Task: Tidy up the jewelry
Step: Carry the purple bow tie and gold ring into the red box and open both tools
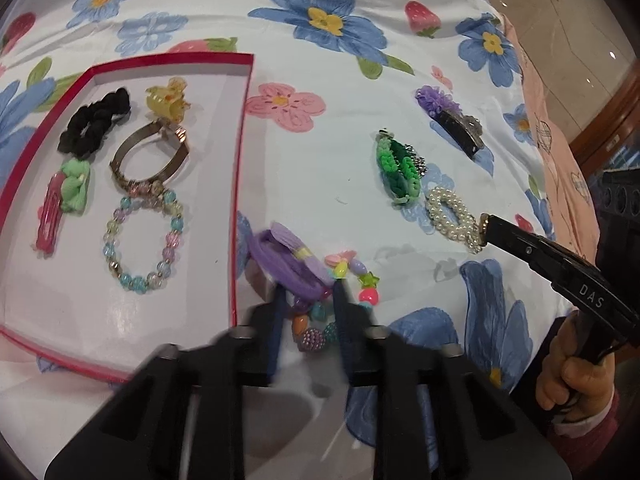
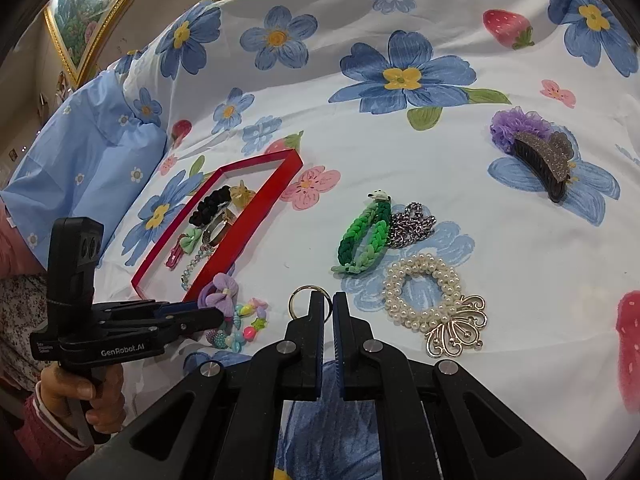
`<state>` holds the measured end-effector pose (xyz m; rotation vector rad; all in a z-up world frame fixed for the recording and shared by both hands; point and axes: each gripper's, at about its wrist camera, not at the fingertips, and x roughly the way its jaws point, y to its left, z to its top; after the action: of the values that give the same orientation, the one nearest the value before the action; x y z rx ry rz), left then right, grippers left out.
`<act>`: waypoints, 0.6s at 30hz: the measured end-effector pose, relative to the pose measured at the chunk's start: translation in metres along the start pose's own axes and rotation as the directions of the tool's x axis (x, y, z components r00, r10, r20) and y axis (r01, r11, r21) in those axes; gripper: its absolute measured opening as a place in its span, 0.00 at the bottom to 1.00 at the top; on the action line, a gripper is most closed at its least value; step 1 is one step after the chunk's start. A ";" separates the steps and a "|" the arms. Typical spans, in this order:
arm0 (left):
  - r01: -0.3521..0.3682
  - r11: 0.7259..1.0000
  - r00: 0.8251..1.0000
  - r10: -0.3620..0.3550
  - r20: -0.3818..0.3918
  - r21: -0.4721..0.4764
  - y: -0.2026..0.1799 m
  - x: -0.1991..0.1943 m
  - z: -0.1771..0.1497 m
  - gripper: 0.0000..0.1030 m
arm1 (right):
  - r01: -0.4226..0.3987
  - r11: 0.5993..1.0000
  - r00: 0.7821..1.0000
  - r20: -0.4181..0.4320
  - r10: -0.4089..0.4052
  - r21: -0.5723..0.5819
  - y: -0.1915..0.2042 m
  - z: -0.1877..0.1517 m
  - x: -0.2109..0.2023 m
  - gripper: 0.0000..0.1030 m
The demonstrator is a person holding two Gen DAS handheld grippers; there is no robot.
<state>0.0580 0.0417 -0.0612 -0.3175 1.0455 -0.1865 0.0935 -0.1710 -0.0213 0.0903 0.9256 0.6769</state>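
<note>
Your left gripper (image 1: pixel 308 292) is hemmed by the purple bow hair tie (image 1: pixel 290 262), the colorful bead bracelet (image 1: pixel 340 300) and the red box wall (image 1: pixel 240 200). Bare cloth lies open between that wall and the green braided bracelet (image 1: pixel 396 166).

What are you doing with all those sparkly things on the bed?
A person is tidying jewelry into a red box. The left gripper is closing around a purple bow hair tie beside the box. The right gripper holds a metal ring. A pearl bracelet and green braided bracelet wait on the flowered sheet.
</note>
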 end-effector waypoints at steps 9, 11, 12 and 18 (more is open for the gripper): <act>0.005 1.000 0.999 -0.006 0.050 0.026 -0.005 -0.015 0.003 0.04 | -0.017 1.000 1.000 -0.002 0.017 -0.010 0.007 0.000 0.002 0.04; 0.015 1.000 0.998 -0.017 0.069 0.027 -0.006 -0.023 0.004 0.04 | -0.024 1.000 1.000 -0.004 0.024 -0.011 0.010 0.000 0.003 0.04; 0.017 0.999 0.997 -0.019 0.076 0.030 -0.006 -0.026 0.004 0.04 | -0.026 1.000 1.000 -0.004 0.026 -0.012 0.011 0.000 0.003 0.04; 0.012 1.000 0.994 -0.014 0.111 0.017 0.003 -0.045 0.004 0.04 | -0.047 0.998 0.999 -0.012 0.047 -0.034 0.024 0.003 0.006 0.04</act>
<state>0.0395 0.0585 -0.0239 -0.3170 0.9318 -0.1871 0.0867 -0.1483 -0.0151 0.0782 0.9248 0.7370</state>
